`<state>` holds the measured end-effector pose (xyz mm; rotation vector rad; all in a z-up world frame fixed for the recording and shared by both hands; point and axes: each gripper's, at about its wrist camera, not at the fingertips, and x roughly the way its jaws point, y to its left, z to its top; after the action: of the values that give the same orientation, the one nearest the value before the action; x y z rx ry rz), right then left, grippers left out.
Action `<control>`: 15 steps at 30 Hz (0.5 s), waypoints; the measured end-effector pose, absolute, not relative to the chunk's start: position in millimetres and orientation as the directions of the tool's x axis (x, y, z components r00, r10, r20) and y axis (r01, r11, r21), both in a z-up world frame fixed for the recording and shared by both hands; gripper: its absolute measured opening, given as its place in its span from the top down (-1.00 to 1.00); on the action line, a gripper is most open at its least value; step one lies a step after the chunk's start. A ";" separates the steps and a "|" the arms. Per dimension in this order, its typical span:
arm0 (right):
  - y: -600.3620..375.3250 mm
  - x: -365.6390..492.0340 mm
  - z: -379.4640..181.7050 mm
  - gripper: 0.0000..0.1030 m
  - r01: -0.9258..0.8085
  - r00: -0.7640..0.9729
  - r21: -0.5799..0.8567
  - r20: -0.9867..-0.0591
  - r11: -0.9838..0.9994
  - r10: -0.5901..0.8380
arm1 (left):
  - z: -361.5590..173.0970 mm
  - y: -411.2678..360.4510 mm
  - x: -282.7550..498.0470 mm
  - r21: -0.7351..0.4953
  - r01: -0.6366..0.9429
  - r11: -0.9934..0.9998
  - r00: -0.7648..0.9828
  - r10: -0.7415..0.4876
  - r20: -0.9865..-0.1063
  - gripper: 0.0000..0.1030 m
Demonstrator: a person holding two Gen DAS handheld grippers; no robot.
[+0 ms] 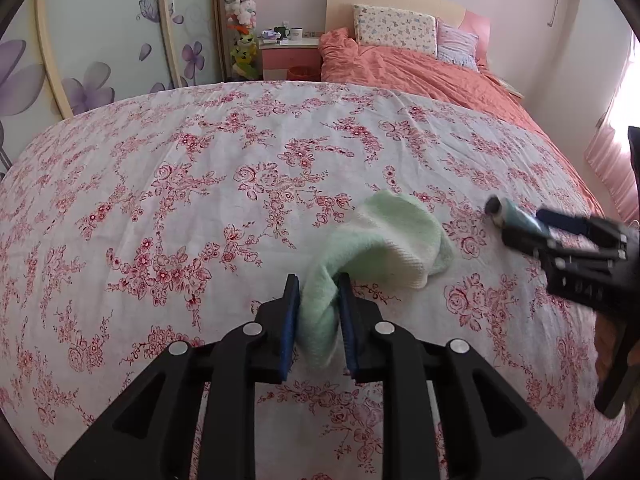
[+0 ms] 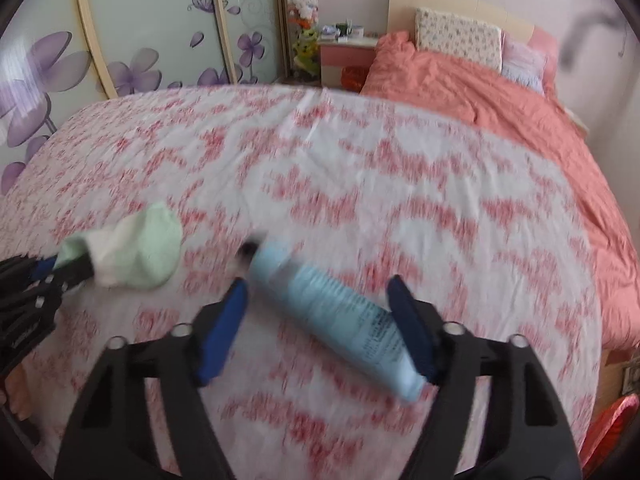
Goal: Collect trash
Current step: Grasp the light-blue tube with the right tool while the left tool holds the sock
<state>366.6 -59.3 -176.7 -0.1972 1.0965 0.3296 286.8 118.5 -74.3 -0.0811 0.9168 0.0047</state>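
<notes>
Pickup looks the step in hand: the left gripper [image 1: 319, 292] pinches a green sock [image 1: 384, 236] on the floral sheet [image 1: 160, 184], the right gripper [image 2: 320, 300] straddles, unclenched, a blue tube [image 2: 332, 304] just beside that sock, needing closure next; no bin shows.
</notes>
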 end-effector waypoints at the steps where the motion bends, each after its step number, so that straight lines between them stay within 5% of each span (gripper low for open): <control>1: -59.5 358.4 -175.6 -0.20 -0.364 0.416 0.009 -0.893 0.931 0.172 | -74.3 118.0 285.7 -0.074 -0.038 0.997 0.608 -0.036 -0.793 0.49; 5: -58.4 346.9 -173.1 -0.04 -0.353 0.399 0.068 -0.891 0.933 0.215 | -73.4 112.6 280.7 -0.097 -0.027 0.995 0.602 -0.062 -0.796 0.39; 7: -54.6 346.1 -173.7 0.40 -0.329 0.407 0.056 -0.892 0.943 0.195 | -73.2 110.4 279.2 -0.108 -0.022 0.994 0.597 -0.074 -0.799 0.38; 15: -83.0 310.0 -164.7 0.40 -0.249 0.416 0.041 -0.898 0.968 0.145 | -74.3 96.6 266.3 -0.139 0.043 0.989 0.591 -0.137 -0.795 0.38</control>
<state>310.0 -83.0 -164.7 -0.1036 1.1155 0.2477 266.3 96.6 -74.3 -0.1085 0.9328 -0.1050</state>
